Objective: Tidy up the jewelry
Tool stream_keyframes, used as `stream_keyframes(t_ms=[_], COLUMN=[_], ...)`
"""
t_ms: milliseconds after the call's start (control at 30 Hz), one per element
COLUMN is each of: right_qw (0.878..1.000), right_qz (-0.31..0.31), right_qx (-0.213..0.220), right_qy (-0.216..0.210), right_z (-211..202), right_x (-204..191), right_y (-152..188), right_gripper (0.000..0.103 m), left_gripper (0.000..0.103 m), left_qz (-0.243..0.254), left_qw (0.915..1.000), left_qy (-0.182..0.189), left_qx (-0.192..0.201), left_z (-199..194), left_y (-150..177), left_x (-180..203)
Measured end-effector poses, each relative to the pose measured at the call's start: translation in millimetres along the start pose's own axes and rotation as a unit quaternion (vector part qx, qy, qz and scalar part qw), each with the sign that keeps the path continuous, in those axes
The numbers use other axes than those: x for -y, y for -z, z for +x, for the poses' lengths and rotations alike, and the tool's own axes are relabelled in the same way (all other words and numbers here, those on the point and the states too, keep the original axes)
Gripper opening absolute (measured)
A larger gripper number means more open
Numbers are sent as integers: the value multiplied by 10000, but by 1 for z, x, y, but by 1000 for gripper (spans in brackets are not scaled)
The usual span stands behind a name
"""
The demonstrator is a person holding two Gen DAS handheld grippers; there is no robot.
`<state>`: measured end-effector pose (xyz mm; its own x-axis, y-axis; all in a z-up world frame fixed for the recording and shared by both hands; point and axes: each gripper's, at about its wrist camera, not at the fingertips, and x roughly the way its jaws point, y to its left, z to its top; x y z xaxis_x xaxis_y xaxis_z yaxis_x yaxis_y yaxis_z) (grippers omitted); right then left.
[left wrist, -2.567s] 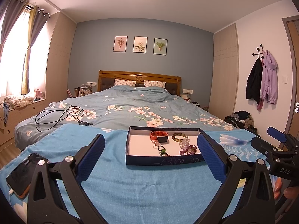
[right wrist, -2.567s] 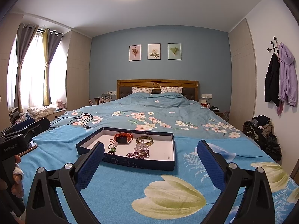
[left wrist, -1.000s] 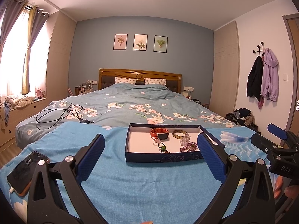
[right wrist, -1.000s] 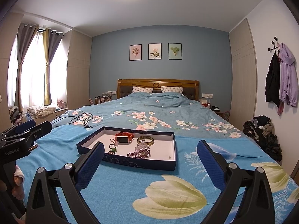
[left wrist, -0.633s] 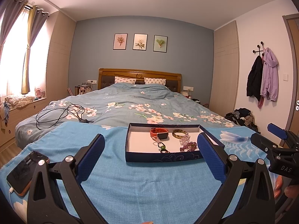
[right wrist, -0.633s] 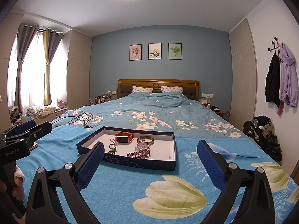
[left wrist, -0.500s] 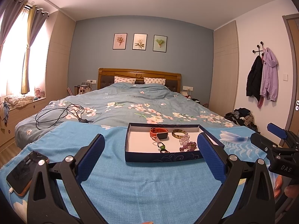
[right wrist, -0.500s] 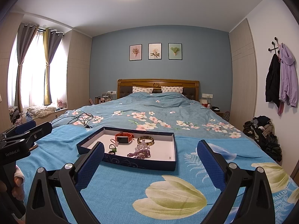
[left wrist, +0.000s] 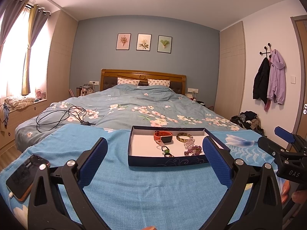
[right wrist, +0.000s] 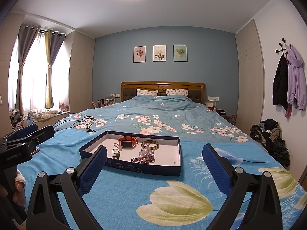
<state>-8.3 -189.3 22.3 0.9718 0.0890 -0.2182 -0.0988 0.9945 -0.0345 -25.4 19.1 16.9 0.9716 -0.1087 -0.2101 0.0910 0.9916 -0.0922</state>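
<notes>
Fingers (left wrist: 94,161) of both my grippers stood spread wide, holding nothing. I saw the shallow dark-blue cardboard tray (left wrist: 167,162) on the bed's blue blanket (left wrist: 115,182), its jewelry heaped together; the purple bead chain (right wrist: 143,159) could tangle and drag neighbours out.

Phone (left wrist: 25,176) lies on blue cloth (left wrist: 134,187), near left edge, white cable plugged in. Black cord (left wrist: 59,118) coiled on floral duvet (left wrist: 145,105). Three prints (right wrist: 160,53) above headboard (right wrist: 163,85). Jackets (left wrist: 269,80) hang on wall hook. Clothes pile (right wrist: 272,136) on floor.
</notes>
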Motion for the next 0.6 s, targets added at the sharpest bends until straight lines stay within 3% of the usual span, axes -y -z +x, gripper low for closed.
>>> stream_keyframes(t_ms=[600], right_qw=[10000], right_qz=[1], right_qx=[-30], right_qy=[-44], right_z=[3], right_x=[-5], right_y=[1], right_gripper=[96], left_gripper=[97], left_qz=[64], left_qw=[10000], left_qy=[-5], left_qx=[3], left_z=[-1], left_y=[0], left_x=[4])
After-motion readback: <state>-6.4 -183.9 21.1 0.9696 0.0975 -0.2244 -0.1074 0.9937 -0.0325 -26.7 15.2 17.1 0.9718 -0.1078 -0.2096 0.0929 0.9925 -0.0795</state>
